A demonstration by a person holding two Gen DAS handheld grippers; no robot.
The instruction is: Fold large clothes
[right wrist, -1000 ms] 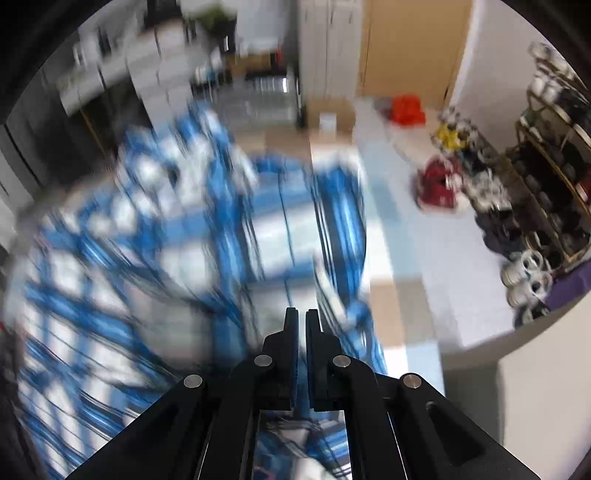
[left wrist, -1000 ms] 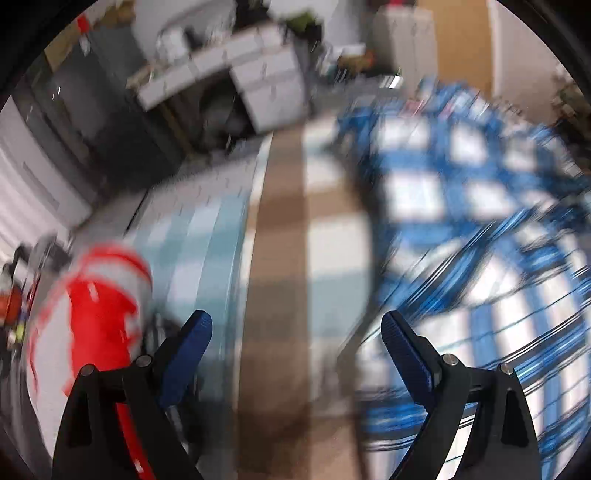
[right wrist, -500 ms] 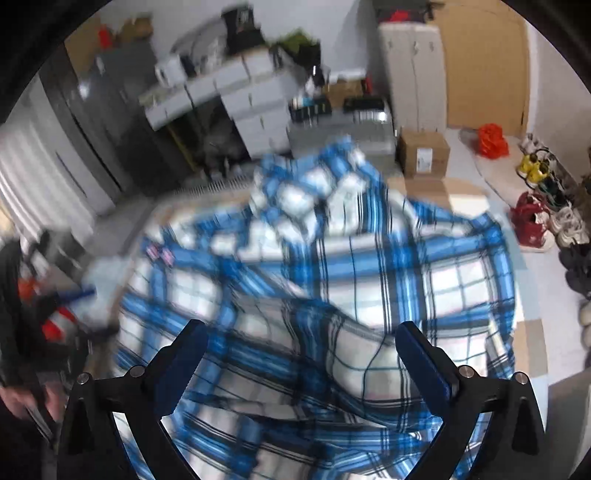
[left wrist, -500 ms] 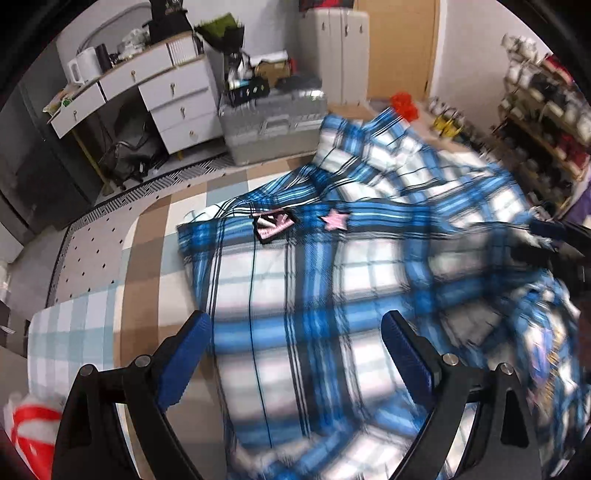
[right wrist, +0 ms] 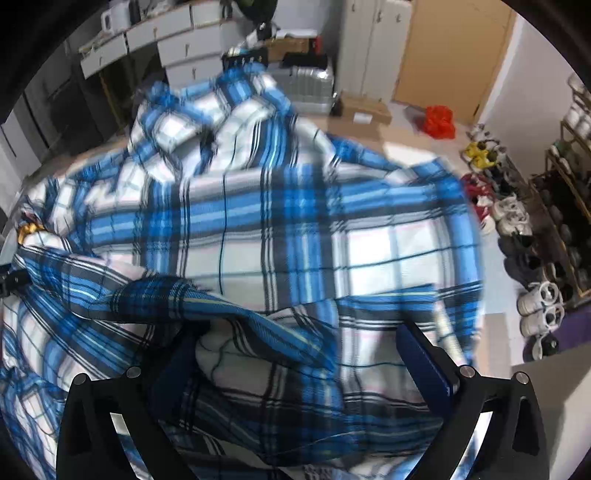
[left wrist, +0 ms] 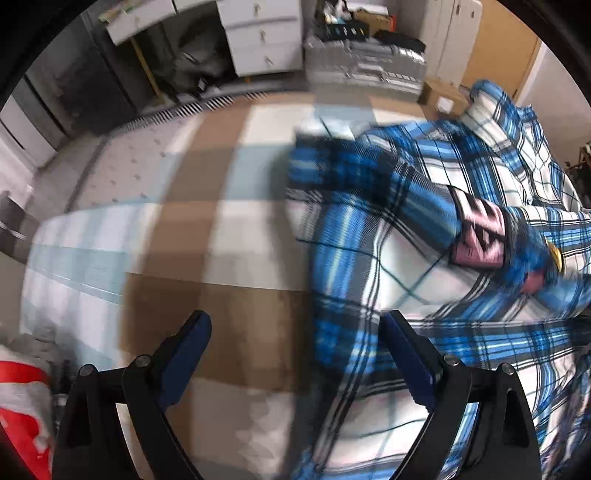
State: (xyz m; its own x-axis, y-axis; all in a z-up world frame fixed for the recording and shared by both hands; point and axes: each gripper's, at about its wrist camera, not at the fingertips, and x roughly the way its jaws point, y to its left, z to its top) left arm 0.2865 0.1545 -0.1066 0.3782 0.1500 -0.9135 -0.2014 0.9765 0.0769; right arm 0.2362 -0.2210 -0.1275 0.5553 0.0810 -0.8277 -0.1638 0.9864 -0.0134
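We find the plaid shirt (right wrist: 280, 229) rumpled on the checked mat (left wrist: 207, 236). Right tool (right wrist: 299, 363) has just opened wide, cloth between, ungripped; left tool (left wrist: 295, 354) gapes empty beside the shirt's edge. We advise flattening before folding.

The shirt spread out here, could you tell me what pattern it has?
The shirt is blue, white and black plaid, clearest in the right wrist view.

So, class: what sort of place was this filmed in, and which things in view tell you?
Most likely a lived-in bedroom or studio flat: a plaid shirt spread on a checked bedcover, a white drawer unit with a desk beside it, and a rack of shoes by the wall.
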